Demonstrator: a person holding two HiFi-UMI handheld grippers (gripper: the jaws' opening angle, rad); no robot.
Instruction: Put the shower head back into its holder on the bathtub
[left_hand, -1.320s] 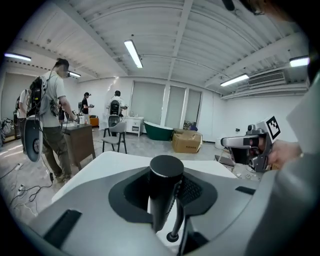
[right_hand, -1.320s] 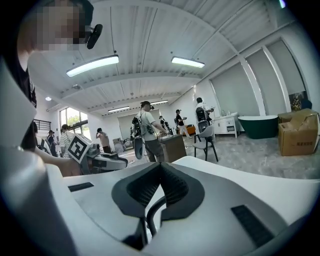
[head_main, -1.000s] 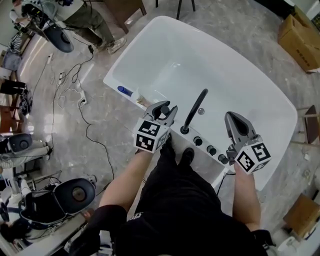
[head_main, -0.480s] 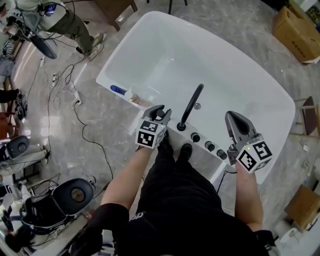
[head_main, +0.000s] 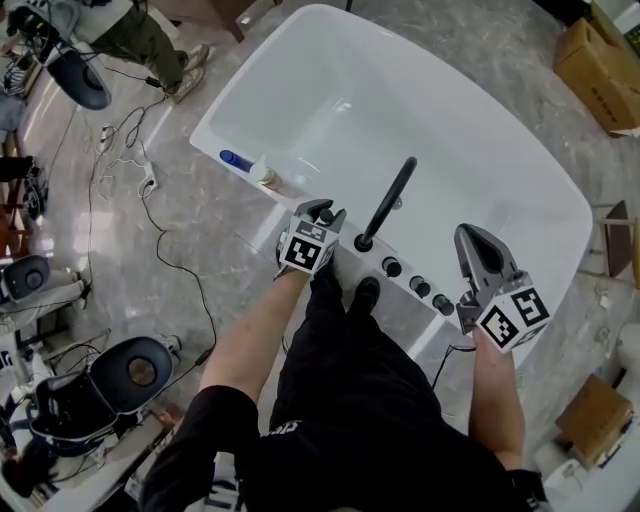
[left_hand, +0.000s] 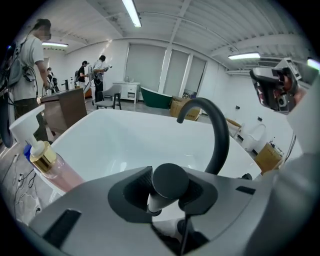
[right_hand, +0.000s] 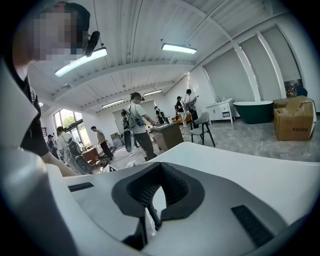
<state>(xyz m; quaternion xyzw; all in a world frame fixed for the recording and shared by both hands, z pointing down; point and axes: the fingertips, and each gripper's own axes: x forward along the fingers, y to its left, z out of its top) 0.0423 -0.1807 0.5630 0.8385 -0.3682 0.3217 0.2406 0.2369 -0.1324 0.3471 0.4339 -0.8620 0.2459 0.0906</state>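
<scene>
The shower head (left_hand: 169, 183) is a slim wand with a round black end, and it stands upright between the jaws of my left gripper (left_hand: 170, 190). In the head view my left gripper (head_main: 322, 212) is shut on it, low over the near rim of the white bathtub (head_main: 560, 190), just left of the black curved spout (head_main: 388, 205). The holder is hidden beneath the gripper. My right gripper (head_main: 476, 242) hovers shut and empty over the rim to the right of the black knobs (head_main: 420, 288). In the right gripper view its jaws (right_hand: 156, 200) meet with nothing in them.
A pink bottle with a gold cap (left_hand: 47, 162) and a blue bottle (head_main: 236, 160) stand on the tub's left rim. Cables (head_main: 150, 190) trail over the marble floor at left. Cardboard boxes (head_main: 600, 45) sit at the far right. Several people stand beyond the tub.
My left gripper has sunk toward the tub rim with the shower head in it, ending beside the spout's base. The right gripper has hardly moved.
</scene>
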